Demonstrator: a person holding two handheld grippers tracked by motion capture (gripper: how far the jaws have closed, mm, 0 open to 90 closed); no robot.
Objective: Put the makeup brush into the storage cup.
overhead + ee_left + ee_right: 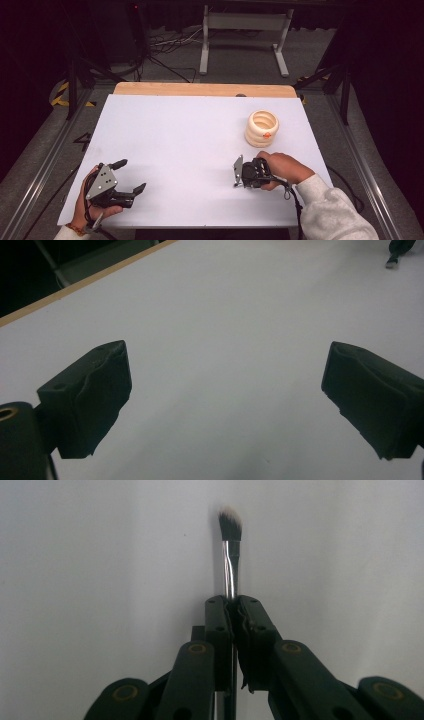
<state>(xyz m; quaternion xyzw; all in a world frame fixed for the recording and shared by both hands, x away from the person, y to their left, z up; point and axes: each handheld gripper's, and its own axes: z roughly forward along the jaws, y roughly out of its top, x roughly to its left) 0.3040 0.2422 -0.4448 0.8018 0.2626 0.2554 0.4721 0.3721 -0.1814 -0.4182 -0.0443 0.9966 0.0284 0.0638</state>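
The work surface is a white table (190,145) with a strip of bare wood along its far edge.

Left gripper (131,176): positioned near the near-left corner of the table, held in the person's left hand (87,207). Its jaws are spread wide apart with nothing between them; in the left gripper view (227,405) the two black pads sit at opposite sides of the frame with bare white surface between. A grey three-cornered plate is mounted on top of this gripper.

Right gripper (239,172): positioned toward the near-right part of the table, held in the person's right hand (282,167), with a light grey sleeve (330,210) entering from the near-right corner. The jaws point toward the left edge. In the right gripper view (233,605) the jaws are clamped together on the handle of a makeup brush (230,555).

Makeup brush: a chrome ferrule rises straight out of the jaw tips, ending in dark bristles with pale tips, cut at an angle. The lower handle passes down between the jaws. The brush is seen against the white table surface; contact between bristles and surface cannot be determined.

Ribbed holder (262,128): a cream, ring-stacked cylindrical container, open at the top, with a small orange mark on its side. It stands upright near the right edge of the table, just beyond the right hand and apart from it
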